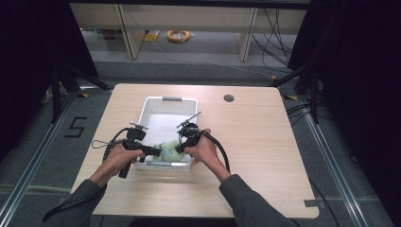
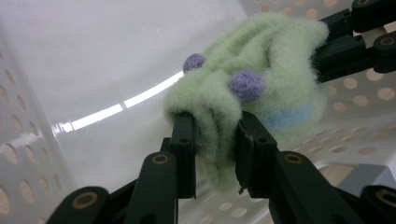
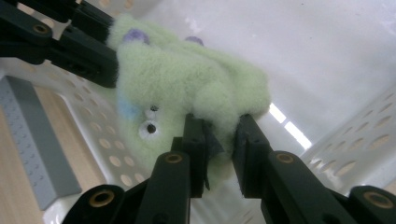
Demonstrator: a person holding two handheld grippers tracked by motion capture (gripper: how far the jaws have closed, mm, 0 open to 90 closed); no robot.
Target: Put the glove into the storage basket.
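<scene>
A fuzzy pale-green plush (image 1: 169, 150) with purple bumps, a blue patch and small eyes hangs low inside the near end of a white perforated basket (image 1: 152, 108). My left gripper (image 1: 158, 152) comes in from the left and my right gripper (image 1: 178, 149) from the right, each pinching one end. In the left gripper view the jaws (image 2: 217, 119) press on a fold of the plush (image 2: 261, 51), with the right gripper (image 2: 329, 49) at its far end. In the right gripper view the jaws (image 3: 220, 121) squeeze another fold of the plush (image 3: 187, 79), and the left gripper (image 3: 100, 46) holds the far end.
The basket stands mid-table on a light wooden table (image 1: 265, 156), with a grey handle (image 1: 172, 99) on its far rim and another (image 3: 32, 140) on the near one. A cable hole (image 1: 229, 98) lies to the basket's far right. Both forearms come in over the front edge.
</scene>
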